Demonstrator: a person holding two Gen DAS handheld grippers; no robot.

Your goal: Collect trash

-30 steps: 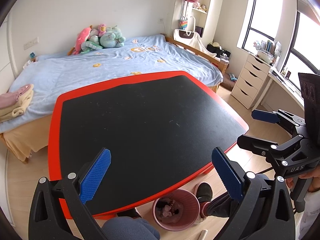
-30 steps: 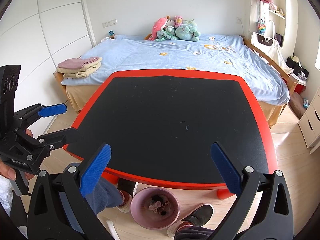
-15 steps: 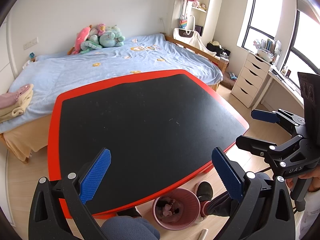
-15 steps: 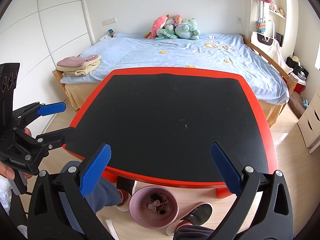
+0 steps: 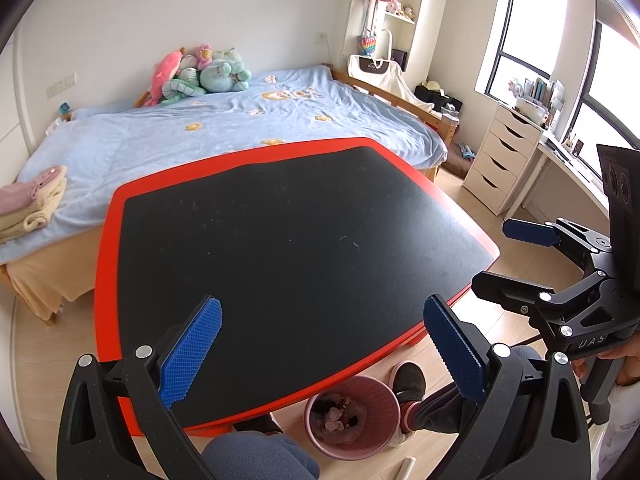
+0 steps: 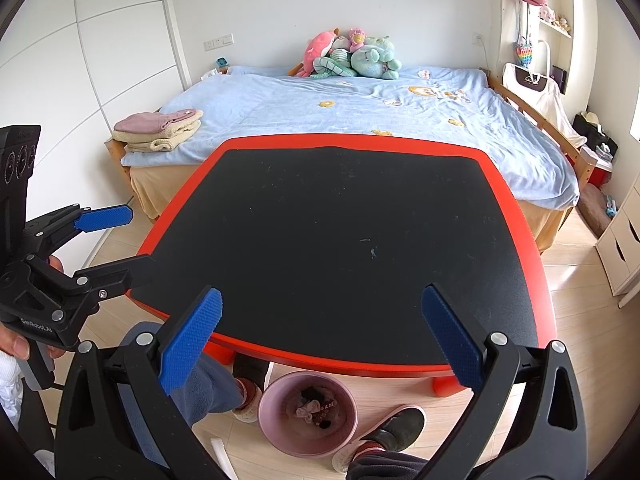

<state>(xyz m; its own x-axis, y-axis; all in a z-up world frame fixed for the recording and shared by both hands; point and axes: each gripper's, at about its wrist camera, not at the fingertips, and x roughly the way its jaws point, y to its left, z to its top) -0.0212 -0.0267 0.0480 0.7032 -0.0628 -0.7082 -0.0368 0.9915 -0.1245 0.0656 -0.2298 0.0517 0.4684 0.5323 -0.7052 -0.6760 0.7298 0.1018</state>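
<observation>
A pink trash bin (image 5: 352, 416) stands on the floor under the near edge of the table, between the person's feet; crumpled trash (image 6: 308, 408) lies inside it. It also shows in the right wrist view (image 6: 307, 420). The black table top with a red rim (image 5: 105, 240) carries only faint specks. My left gripper (image 5: 320, 344) is open and empty, held above the near table edge. My right gripper (image 6: 320, 340) is open and empty too. Each gripper shows in the other's view, the right one (image 5: 516, 256) at the table's right, the left one (image 6: 116, 240) at its left.
A bed with a blue cover (image 6: 360, 120) stands behind the table, with plush toys (image 6: 352, 58) at its head and folded towels (image 6: 160, 130) on its corner. A white drawer unit (image 5: 500, 160) and a desk stand by the window. A white strip (image 6: 222, 456) lies on the floor.
Both grippers have stayed open and nearly still; the views have shifted only slightly relative to the table.
</observation>
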